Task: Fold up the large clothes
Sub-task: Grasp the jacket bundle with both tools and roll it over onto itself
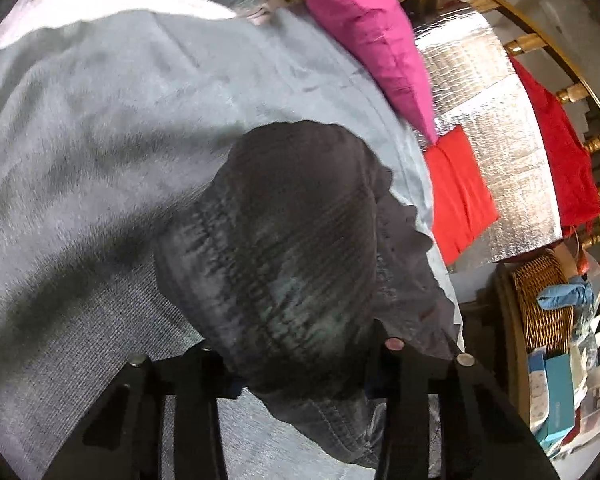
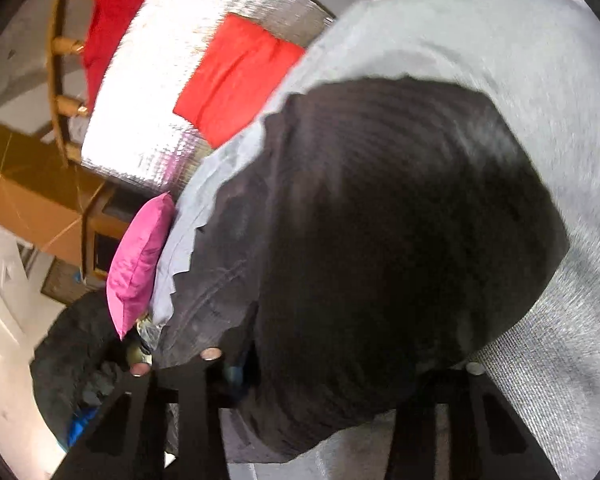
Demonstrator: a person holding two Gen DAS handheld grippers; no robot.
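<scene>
Left wrist view. Dark ribbed garment [image 1: 300, 248] — bunched, with a gathered seam and a scalloped hem on its right side — lay on a grey bed cover [image 1: 100, 120] and ran down between the fingers of the left gripper [image 1: 300, 364]. Jaws stood narrow, with cloth filling the gap; the pads themselves were hidden, so the hold was judged a pinch on the garment. Also listed: pink cushion [image 1: 364, 40] at the cover's far edge, a folded red cloth [image 1: 460, 192] on a silver quilted sheet [image 1: 480, 92], a second red cloth [image 1: 556, 148] over a wooden rail, a wicker basket [image 1: 544, 304] at lower right.

Right wrist view. The same dark garment [image 2: 400, 216] filled the centre, heaped over the grey cover [image 2: 540, 80], its mass lying across the right gripper [image 2: 340, 364]. Jaws were narrow here too, cloth between them; taken as a hold on the garment, though the contact was not shown. Picture was blurred. The pink cushion [image 2: 140, 264], the red folded cloth [image 2: 236, 80] and the silver sheet [image 2: 172, 80] stood at left.

Progress, as a judgement. The garment was crumpled, with no flat panel or crease in sight — folding proper appeared not yet begun. One red cloth lay folded, perhaps a finished item. Left to do: lift, spread flat, fold.
</scene>
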